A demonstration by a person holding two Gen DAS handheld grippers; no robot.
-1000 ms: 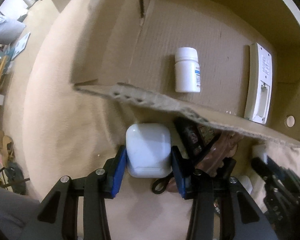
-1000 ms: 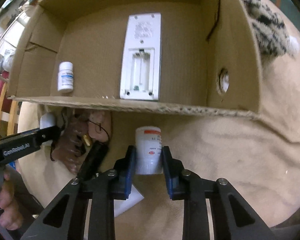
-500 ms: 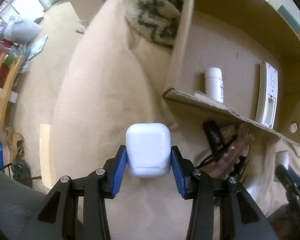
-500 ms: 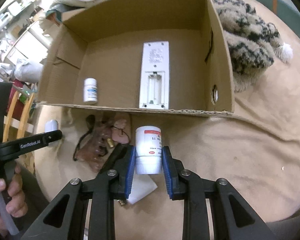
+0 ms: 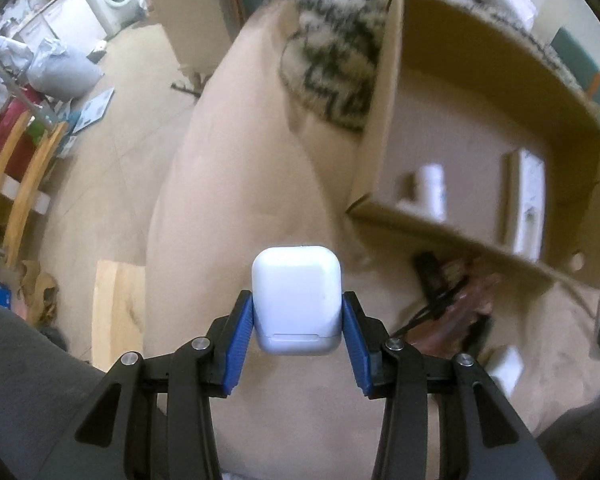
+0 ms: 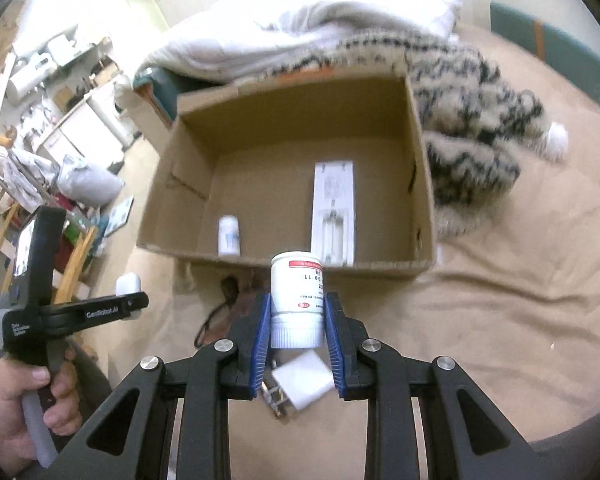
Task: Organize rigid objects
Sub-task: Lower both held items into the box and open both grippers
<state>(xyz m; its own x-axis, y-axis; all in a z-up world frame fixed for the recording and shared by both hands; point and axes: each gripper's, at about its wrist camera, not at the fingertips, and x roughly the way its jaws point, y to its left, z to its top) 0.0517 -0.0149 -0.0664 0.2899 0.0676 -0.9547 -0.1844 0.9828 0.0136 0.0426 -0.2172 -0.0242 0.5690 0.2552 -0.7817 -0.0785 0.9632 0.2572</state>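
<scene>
My left gripper (image 5: 298, 320) is shut on a white earbud case (image 5: 296, 300), held in the air left of the cardboard box (image 5: 384, 128). My right gripper (image 6: 296, 320) is shut on a white pill bottle with a red label (image 6: 296, 296), lifted in front of the box (image 6: 420, 200). Inside the box lie a small white bottle (image 6: 228, 236) and a white remote (image 6: 334, 216). The left gripper with its case (image 6: 128, 284) also shows at the left of the right wrist view.
A brown hair clip and dark cord (image 6: 228, 312) and a white plug adapter (image 6: 300, 380) lie on the beige sheet before the box. A patterned fluffy blanket (image 6: 472, 128) lies right of the box, a white blanket (image 6: 300, 28) behind it.
Both grippers have risen and pulled back from the box, carrying the case and the bottle. The box now looks smaller and farther away in both views.
</scene>
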